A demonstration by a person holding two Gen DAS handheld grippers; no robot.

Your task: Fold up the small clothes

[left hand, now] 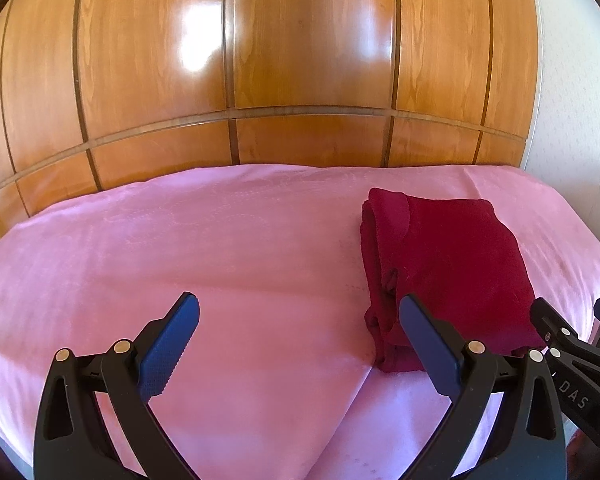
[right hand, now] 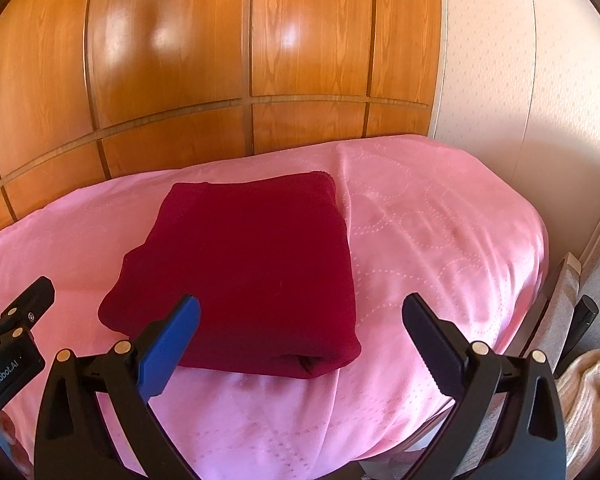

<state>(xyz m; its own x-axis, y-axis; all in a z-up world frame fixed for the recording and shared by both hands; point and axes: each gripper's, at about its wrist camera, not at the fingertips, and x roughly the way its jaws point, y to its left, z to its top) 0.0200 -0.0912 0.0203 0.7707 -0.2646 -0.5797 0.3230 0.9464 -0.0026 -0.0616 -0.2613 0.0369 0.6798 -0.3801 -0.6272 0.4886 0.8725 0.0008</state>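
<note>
Jumper [right hand: 252, 264] lies folded on the bed [right hand: 440, 240], so both tools, left [left hand: 300, 340] and right [right hand: 300, 340], hover wide and empty, apparently finished.

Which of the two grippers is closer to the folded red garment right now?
The right gripper: its open jaws sit straight in front of the folded red garment. The left gripper, also open, faces bare pink bedspread beside it.
</note>
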